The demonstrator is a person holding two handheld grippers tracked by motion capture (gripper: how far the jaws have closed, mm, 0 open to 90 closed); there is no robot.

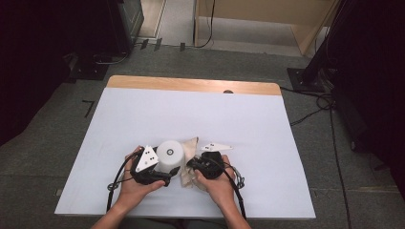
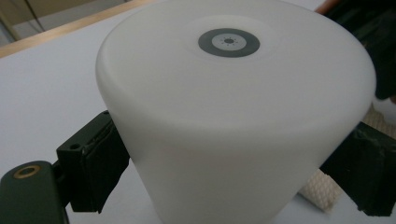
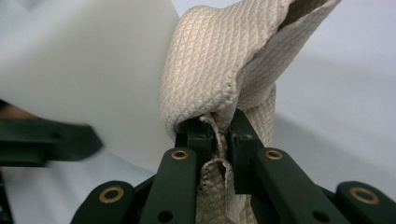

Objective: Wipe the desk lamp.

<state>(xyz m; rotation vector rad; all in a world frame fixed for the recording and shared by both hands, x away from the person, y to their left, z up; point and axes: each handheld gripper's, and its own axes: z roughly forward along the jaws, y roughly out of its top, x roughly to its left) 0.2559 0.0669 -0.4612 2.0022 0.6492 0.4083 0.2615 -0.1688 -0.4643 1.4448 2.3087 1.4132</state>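
- My left gripper [image 1: 168, 172] sits at about 6 o'clock on the white table [image 1: 143, 119], near its front edge, jaws clamped on the white cup [image 1: 170, 155].
- In the left gripper view the white cup [image 2: 233, 121] stands upside down, its flat base up with a dark grey ring mark in the middle; one black jaw presses its wall at 8 o'clock and the other at 4 o'clock.
- My right gripper [image 1: 191, 164] is just beside the cup, at its 3 o'clock, its jaws pinched tight on the beige cloth [image 1: 190, 149].
- In the right gripper view a fold of the beige cloth [image 3: 210, 79] bunches up above my right gripper [image 3: 219, 133], with a frayed edge hanging down between the jaws.
- There the cloth lies against the cup's wall [image 3: 93, 70] at 10 o'clock.
- In the high view the cloth runs from 12 o'clock to 6 o'clock along the cup's right side, partly resting on the table under my right hand [image 1: 216, 183].
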